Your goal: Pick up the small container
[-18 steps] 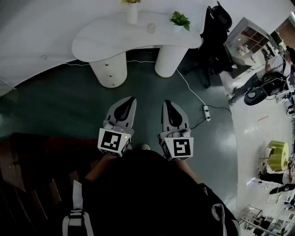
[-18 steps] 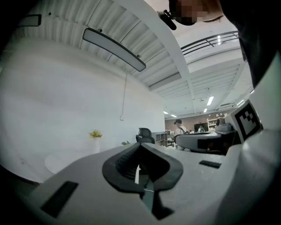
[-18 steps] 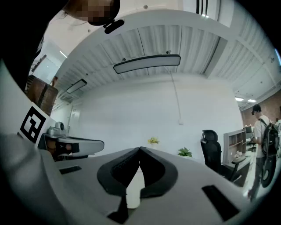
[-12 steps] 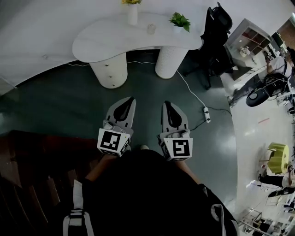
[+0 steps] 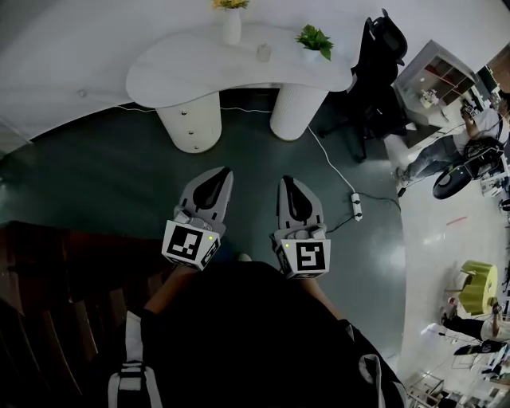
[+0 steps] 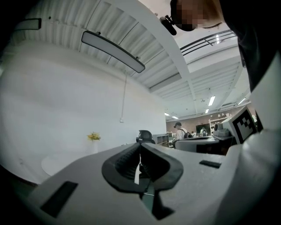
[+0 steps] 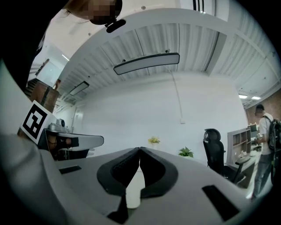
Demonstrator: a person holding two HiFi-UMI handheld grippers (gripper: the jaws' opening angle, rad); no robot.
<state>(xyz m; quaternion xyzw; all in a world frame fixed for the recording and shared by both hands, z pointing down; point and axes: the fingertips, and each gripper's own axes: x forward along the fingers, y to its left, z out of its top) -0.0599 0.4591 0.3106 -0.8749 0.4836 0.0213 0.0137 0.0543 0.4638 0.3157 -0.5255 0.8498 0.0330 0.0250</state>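
**Holdings, as seen from the floor**

- **Counter**: white, kidney-shaped, on two round pedestals, set against the pale wall.
- **Small container**: upright on the counter near its back edge, between the vase and the potted plant. Nothing touches it. It is too small from here to be sure, but it may be a clear cup or jar.
- **Vase**: white with yellow flowers, on the counter to the left of the container.
- **Potted plant**: green, on the counter to the right of the container.
- **Left gripper**: held low over the dark floor, well short of the counter and pointing at it. Jaws clenched tip to tip, with nothing between them.
- **Right gripper**: beside the left one, equally far from the counter. Jaws clenched and empty.
- **Office chair**: black, at the counter's right end.
- **Power strip**: on the floor before the counter's right pedestal, its white cable trailing back under the counter.

**Step in hand (judged):** the approach, with the pickup not yet begun. To do it well:

- Walk up clear of the cable.
- Release one gripper's jaws before reaching the counter.
- Come in level from the counter's front edge, through the gap between vase and plant.
- Close on the container's sides at mid-height.
- Lift it straight up.
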